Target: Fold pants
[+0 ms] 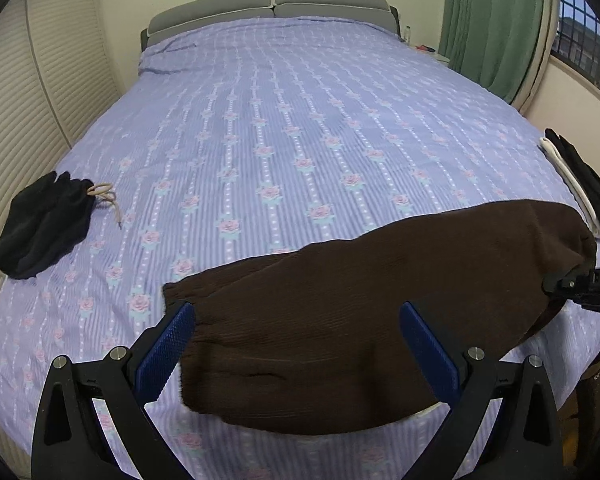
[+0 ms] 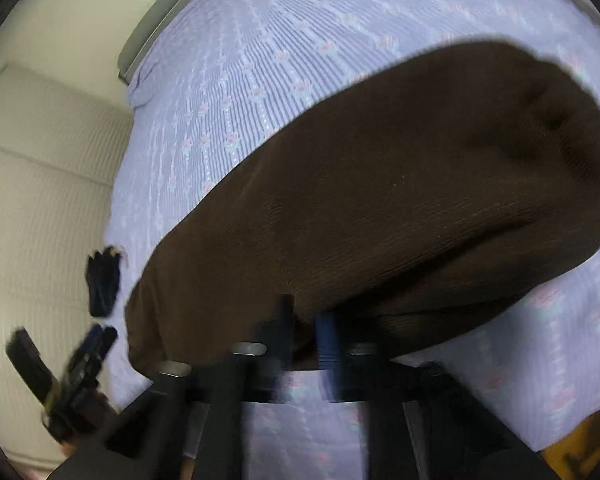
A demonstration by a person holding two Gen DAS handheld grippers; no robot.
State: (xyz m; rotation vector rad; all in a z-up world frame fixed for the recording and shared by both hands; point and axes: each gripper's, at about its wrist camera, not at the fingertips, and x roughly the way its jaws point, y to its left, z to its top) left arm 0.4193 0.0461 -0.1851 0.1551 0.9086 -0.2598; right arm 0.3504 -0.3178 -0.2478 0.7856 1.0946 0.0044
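left gripper (image 1: 298, 344) hangs with its jaws spread wide, nothing pinched. right gripper (image 2: 304, 338) is clamped tight, both angled down toward the near side.

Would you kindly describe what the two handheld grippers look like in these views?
The left gripper has a black angular frame with triangular cut-outs, round silver pivot bolts and two flat blue fingers with a knurled texture. The right gripper, blurred in its own view, shows the same black frame, silver bolts and blue pads; white lettering marks its side in the left view. No sleeves or cables are visible.
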